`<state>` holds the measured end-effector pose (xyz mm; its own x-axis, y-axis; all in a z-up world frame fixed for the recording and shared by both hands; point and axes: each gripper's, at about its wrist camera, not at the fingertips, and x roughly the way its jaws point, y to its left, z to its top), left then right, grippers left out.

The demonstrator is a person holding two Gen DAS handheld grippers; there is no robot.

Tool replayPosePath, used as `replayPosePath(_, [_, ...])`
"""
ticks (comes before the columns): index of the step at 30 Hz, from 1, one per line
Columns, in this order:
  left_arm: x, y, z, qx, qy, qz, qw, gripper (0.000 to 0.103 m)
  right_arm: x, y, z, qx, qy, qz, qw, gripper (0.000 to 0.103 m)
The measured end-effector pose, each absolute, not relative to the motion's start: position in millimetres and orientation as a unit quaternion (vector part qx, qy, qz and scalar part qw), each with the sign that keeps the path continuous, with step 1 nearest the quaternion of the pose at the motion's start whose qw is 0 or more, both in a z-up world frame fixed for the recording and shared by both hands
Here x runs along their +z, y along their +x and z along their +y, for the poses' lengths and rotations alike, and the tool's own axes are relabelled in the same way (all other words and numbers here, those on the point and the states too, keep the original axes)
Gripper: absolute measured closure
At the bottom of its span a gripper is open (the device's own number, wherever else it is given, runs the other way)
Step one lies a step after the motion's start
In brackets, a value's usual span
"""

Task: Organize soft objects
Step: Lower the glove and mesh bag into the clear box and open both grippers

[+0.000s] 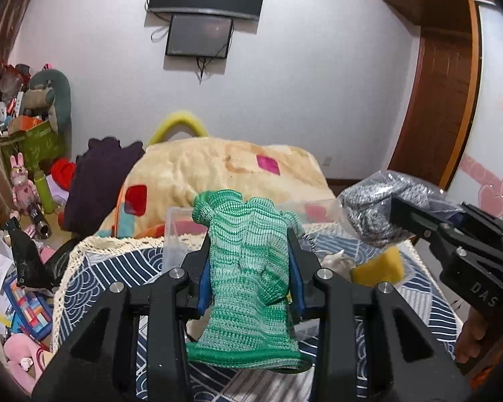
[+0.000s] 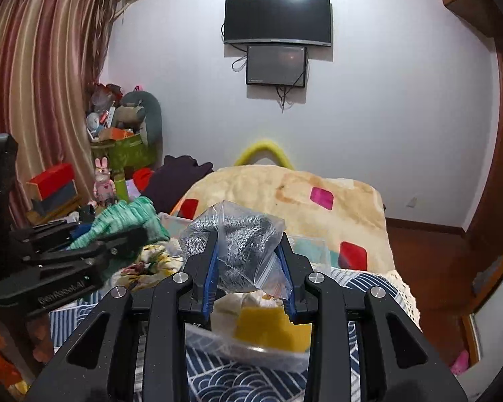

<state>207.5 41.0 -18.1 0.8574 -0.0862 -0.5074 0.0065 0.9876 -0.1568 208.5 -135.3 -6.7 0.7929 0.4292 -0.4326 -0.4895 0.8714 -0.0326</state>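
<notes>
Item 1: green knitted glove (image 1: 248, 274), clamped between the fingers of the left gripper (image 1: 249, 258) and held in the air above the desk (image 1: 110, 268) with the blue wave-pattern cloth, cuff hanging toward the camera. Item 2: clear plastic bag of grey knitwear (image 2: 241, 244), pinched in the right gripper (image 2: 248, 264), also raised over the desk, to the right of the glove. Item 3: clear plastic box (image 1: 177, 231) at the desk's far edge, just behind the glove; contents unclear. Item 4: yellow sponge (image 2: 271, 325) and a floral fabric piece (image 2: 151, 264), lying on the desk. Status, judged: two items lifted, neither stowed; the sponge and fabric are unsorted; most of the task remains.
</notes>
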Motion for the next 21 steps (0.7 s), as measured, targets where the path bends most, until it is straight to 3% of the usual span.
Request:
replayPosePath(14, [-46.5, 258.2, 41.1, -0.028, -0.069, 0.322, 0.944, 0.065, -45.5, 247.3, -111.4, 0.237, -0.1, 0.275, 0.926, 0.074])
replayPosePath(19, [-48.6, 261.1, 43.8, -0.032, -0.071, 0.333, 0.94, 0.053, -50.5, 253.0, -108.3, 0.241, -0.105, 0.294, 0.919, 0.068])
replayPosePath(21, [-48.1, 260.1, 46.0, -0.032, -0.075, 0.332, 0.94, 0.051, -50.8, 252.9, -106.9, 0.238, -0.113, 0.297, 0.918, 0.06])
